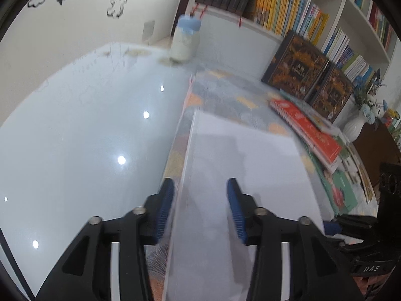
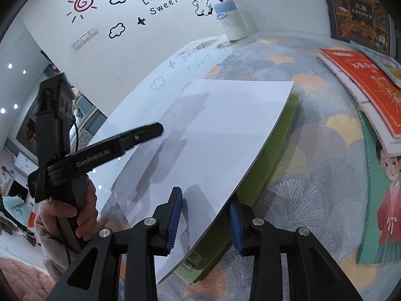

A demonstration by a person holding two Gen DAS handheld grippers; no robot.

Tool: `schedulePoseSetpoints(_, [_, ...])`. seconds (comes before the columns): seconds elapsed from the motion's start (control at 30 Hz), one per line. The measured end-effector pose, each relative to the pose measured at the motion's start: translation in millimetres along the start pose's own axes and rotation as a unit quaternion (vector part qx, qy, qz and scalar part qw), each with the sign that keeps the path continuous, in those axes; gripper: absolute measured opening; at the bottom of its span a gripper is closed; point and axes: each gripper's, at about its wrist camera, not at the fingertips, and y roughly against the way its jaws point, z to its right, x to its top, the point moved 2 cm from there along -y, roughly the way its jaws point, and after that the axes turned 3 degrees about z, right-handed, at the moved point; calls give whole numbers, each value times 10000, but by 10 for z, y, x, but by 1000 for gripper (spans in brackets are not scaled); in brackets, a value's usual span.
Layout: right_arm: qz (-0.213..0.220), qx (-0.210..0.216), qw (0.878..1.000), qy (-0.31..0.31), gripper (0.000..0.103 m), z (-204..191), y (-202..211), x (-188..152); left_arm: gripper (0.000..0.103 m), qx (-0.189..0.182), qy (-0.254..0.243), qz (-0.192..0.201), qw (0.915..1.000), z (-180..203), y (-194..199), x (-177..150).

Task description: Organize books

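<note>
My left fingers stand apart and grip nothing. They straddle the left edge of the white-covered book, one pad out over the glossy desk and the other above the white cover. The danger on this side is that the book lies right along the border of the patterned cloth. A nudge toward nine o'clock would, I think, send it skating across the bare, slick surface. The bottle with the blue lid stands far off at about eleven o'clock of the book, and only a long wild push would reach it. In the middle, the white cover seems to lift clear of the green book under it. If I close on the cover alone, it may bend or crease while the heavier part sags or drops. My right fingers are parted as well and hold nothing. The cover's right edge runs between them, but neither pad presses it. If I close too near that corner I would get a thin, weak pinch that could slip. At about two o'clock lies the stack with the red book. If I swing the book that way carelessly, I might clip the stack and knock it askew.
</note>
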Motion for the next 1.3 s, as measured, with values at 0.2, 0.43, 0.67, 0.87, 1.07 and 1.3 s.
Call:
schedulePoseSetpoints(0.2, [343,-273,9983,-381,56,226,309,-53,90,93,215,402,9989,21,179,98])
schedulePoseSetpoints(0.43, [1175,-1431,9779,-969,62,996,1057,-261,101,-226,98,414,9988,630,220,188])
schedulePoseSetpoints(0.67, [1560,-3419,9238,-728,63,1712,1610,-482,102,-502,-135,-237,9984,1721,-275,69])
schedulePoseSetpoints(0.87, [1609,-3343,9157,-1542,63,2133,1857,-524,102,-197,-742,-44,9970,2591,-730,-207])
schedulePoseSetpoints(1.07, [1535,-3125,9246,-1545,65,2026,1748,-542,103,273,-1408,-611,9878,2790,-1078,-468])
schedulePoseSetpoints(1.3, [1518,-3113,9196,-1854,80,2188,1687,-596,103,145,-1281,-657,9895,2728,-1058,-476])
